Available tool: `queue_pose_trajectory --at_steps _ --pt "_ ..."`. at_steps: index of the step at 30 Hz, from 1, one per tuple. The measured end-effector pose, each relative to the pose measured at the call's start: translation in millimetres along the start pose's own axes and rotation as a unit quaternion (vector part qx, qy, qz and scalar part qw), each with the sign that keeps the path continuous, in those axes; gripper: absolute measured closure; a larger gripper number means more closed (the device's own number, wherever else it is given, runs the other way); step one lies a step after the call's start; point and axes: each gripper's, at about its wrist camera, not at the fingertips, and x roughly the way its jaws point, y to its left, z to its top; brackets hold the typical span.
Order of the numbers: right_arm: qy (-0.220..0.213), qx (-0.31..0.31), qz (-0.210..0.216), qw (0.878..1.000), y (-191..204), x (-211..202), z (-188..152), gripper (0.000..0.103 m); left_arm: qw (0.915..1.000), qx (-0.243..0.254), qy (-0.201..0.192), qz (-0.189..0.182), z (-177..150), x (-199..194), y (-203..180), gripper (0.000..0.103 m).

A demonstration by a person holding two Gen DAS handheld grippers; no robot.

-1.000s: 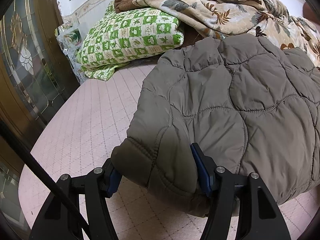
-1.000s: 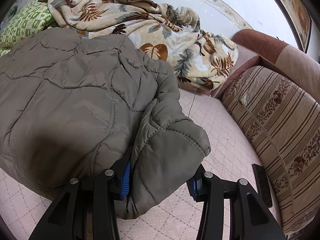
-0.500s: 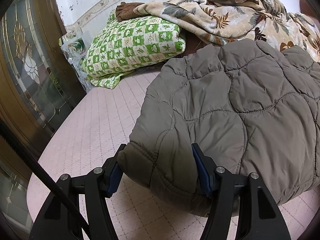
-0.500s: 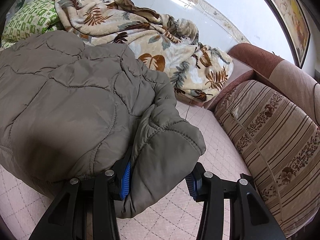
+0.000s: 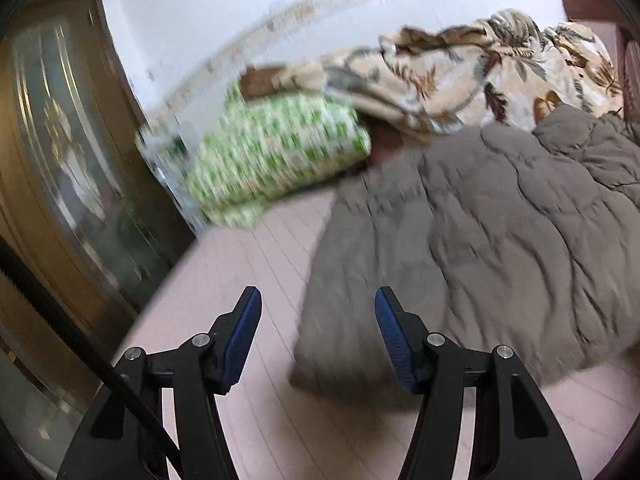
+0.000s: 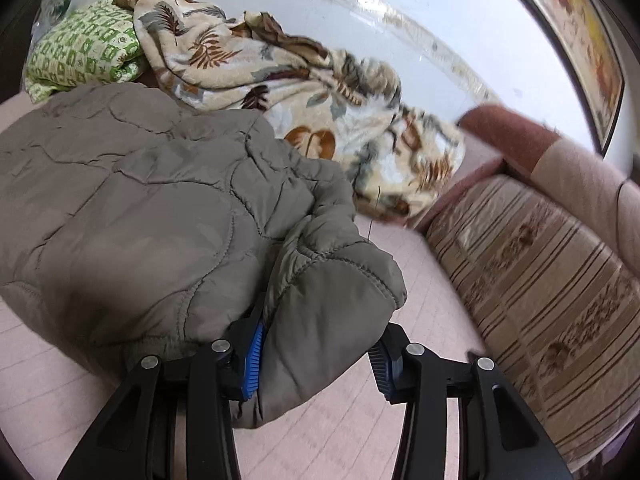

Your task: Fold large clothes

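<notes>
Lying flat, jacket (image 6: pixel 132 216); cuff end inside right claw (image 6: pixel 316 354).

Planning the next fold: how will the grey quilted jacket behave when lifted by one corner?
The quilted jacket is likely floppy: its cuff droops between the right gripper jaws. Puffy padding suggests light, bulky and springy.

Bare pink mattress (image 5: pixel 248 264) open at left, quilted jacket (image 5: pixel 480 240) blocking right, pillow (image 5: pixel 272 156) behind
</notes>
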Motion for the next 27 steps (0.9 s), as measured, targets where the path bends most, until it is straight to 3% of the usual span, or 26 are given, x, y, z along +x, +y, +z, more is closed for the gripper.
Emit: queue_pose_trajectory --at_steps 3,6,9,11,13,14,16,21,22,24,26,27 --pt "0.011 0.006 0.012 1.000 -3 0 -12 0.055 0.9915 -0.069 0.071 -0.084 -10 16 26 0.044" --pt "0.013 0.006 0.013 1.000 -1 -3 -19 0.055 0.9639 -0.160 0.150 -0.151 -27 42 60 0.035" --pt "0.015 0.004 0.012 1.000 1 -3 -23 0.055 0.9146 -0.272 0.202 -0.220 -47 68 94 0.034" --pt "0.017 0.005 0.011 1.000 2 -2 -23 0.055 0.8610 -0.356 0.221 -0.288 -63 87 110 0.034" --pt "0.018 0.007 0.012 1.000 2 -2 -22 0.055 0.8232 -0.405 0.230 -0.324 -72 101 113 0.034" --pt "0.018 0.008 0.012 1.000 2 -2 -22 0.055 0.8058 -0.426 0.234 -0.338 -75 109 112 0.034" --pt "0.018 0.010 0.012 1.000 1 -2 -21 0.055 0.7876 -0.448 0.232 -0.354 -76 120 105 0.034" --pt "0.018 0.007 0.015 1.000 0 0 -20 0.055 0.7839 -0.472 0.234 -0.328 -73 144 86 0.033" --pt "0.018 0.007 0.016 1.000 0 1 -21 0.055 0.7944 -0.465 0.229 -0.316 -70 145 83 0.036" --pt "0.017 0.005 0.018 1.000 1 1 -22 0.055 0.8272 -0.433 0.217 -0.284 -58 138 76 0.054" --pt "0.017 -0.001 0.018 1.000 1 1 -23 0.056 0.8784 -0.370 0.192 -0.233 -39 116 64 0.063" --pt "0.017 -0.005 0.016 1.000 2 1 -24 0.056 0.8916 -0.352 0.183 -0.218 -36 108 61 0.065"
